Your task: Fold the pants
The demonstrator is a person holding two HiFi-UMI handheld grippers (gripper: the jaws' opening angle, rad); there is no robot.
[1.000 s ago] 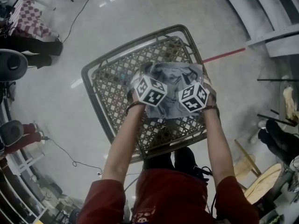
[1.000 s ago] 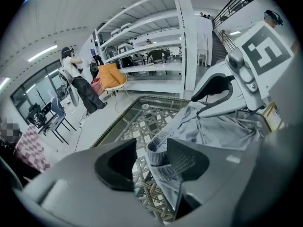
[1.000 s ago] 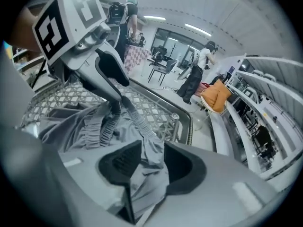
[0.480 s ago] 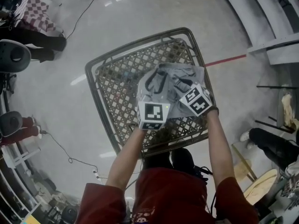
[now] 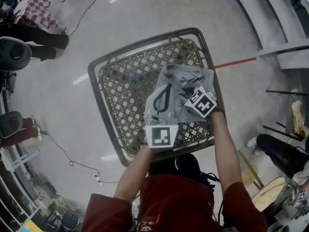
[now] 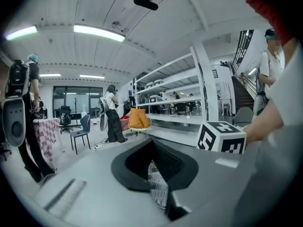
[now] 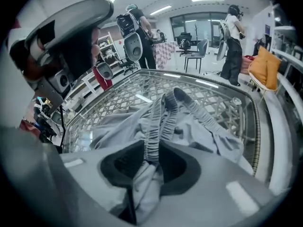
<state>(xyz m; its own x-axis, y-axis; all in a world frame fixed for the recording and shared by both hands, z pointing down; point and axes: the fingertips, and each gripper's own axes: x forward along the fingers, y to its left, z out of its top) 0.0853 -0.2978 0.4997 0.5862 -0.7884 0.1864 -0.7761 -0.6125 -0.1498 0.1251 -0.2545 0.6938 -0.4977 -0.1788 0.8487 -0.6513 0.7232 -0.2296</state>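
While the left claw [image 6: 160, 193] is clamped on the pants [image 5: 179, 83] and the right claw [image 7: 142, 197] has just been closing on the waistband [image 7: 154, 126], a tug could free it.

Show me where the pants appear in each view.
Head view: pants right of centre, on the table.
Left gripper view: only a ribbed strip, bottom centre.
Right gripper view: centre, waistband running to the bottom.
Shared landmark: the lattice table, in the head and right gripper views; the left gripper view does not show it.
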